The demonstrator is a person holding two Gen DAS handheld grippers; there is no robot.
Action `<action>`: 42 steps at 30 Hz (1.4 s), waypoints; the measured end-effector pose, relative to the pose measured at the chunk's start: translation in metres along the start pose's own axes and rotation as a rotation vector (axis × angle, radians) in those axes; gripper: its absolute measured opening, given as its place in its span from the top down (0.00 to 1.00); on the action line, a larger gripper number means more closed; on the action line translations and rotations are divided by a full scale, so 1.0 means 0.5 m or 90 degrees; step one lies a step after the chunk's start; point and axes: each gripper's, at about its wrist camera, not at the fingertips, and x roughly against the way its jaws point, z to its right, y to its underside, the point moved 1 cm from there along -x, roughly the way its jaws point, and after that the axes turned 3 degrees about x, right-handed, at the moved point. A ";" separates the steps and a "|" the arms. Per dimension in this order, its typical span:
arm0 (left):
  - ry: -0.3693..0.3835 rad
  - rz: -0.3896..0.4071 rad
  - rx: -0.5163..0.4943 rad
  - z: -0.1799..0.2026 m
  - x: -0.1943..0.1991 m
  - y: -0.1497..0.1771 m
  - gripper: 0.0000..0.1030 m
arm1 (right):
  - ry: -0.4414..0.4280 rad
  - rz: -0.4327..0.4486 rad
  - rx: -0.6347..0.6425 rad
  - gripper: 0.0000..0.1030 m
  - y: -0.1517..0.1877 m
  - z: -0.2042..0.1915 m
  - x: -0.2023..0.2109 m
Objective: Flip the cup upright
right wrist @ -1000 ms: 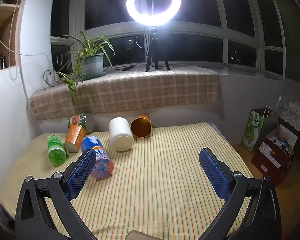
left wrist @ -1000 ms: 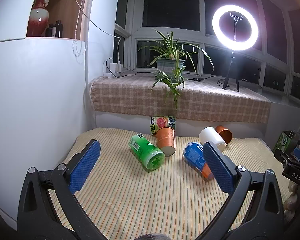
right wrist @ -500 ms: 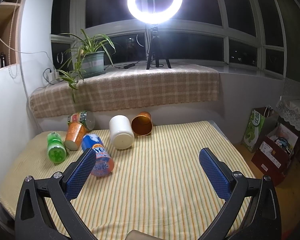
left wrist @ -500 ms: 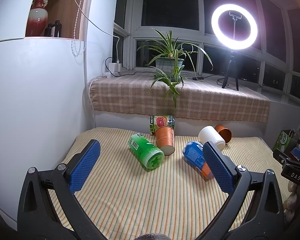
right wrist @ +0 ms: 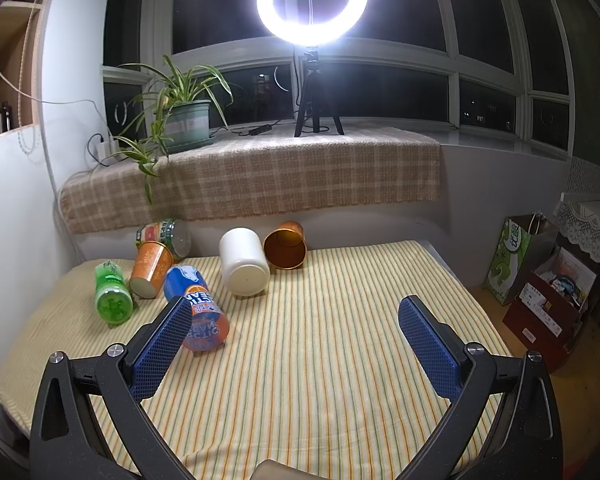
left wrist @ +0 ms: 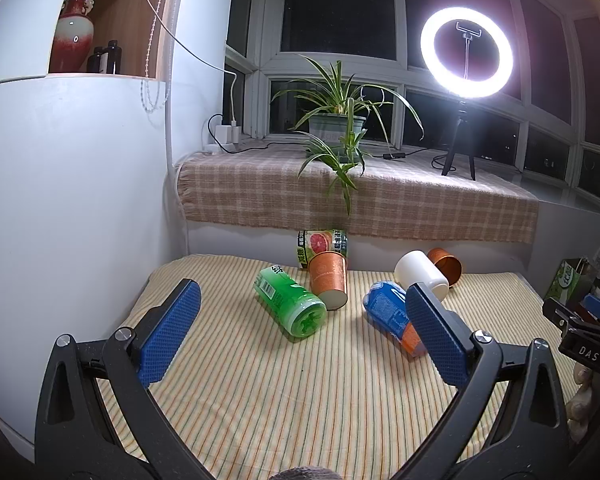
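Note:
Several cups lie on their sides on the striped tablecloth [left wrist: 260, 400]: a green cup [left wrist: 290, 301] [right wrist: 110, 294], an orange paper cup [left wrist: 329, 278] [right wrist: 150, 268], a blue-and-orange cup [left wrist: 392, 318] [right wrist: 198, 310], a white cup [left wrist: 420, 274] [right wrist: 244, 266], a copper cup [left wrist: 446, 266] [right wrist: 286, 245] and a grapefruit-print cup [left wrist: 322, 242] [right wrist: 164, 234]. My left gripper [left wrist: 300, 328] is open and empty, short of the green cup. My right gripper [right wrist: 296, 332] is open and empty, with its left finger beside the blue-and-orange cup.
A white cabinet wall [left wrist: 60, 200] borders the table's left side. A checked-cloth window ledge [right wrist: 260, 176] behind holds a potted plant [right wrist: 186, 120] and a ring light [right wrist: 312, 0]. Paper bags and boxes [right wrist: 540, 276] stand on the floor to the right.
Both views have shifted only slightly; the right gripper has eased a little toward the cups. No cup has moved.

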 end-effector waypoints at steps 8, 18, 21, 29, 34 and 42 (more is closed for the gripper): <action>0.000 0.000 -0.002 0.005 -0.001 0.002 0.00 | -0.001 0.000 -0.001 0.00 0.002 0.000 0.001; 0.000 0.000 -0.003 0.006 -0.001 0.003 0.00 | -0.001 -0.002 -0.001 0.00 0.002 -0.001 -0.002; 0.000 0.000 -0.003 0.007 -0.001 0.004 0.00 | -0.002 -0.004 0.000 0.00 0.002 -0.001 -0.003; -0.002 -0.001 -0.003 0.009 -0.001 0.004 0.00 | -0.005 -0.010 0.003 0.00 0.001 -0.006 -0.005; -0.002 -0.006 -0.004 0.017 -0.004 0.013 0.00 | -0.013 -0.018 0.005 0.00 -0.001 -0.014 -0.012; -0.008 -0.019 0.002 -0.005 -0.020 0.021 0.00 | -0.051 -0.036 0.014 0.00 -0.008 -0.044 -0.038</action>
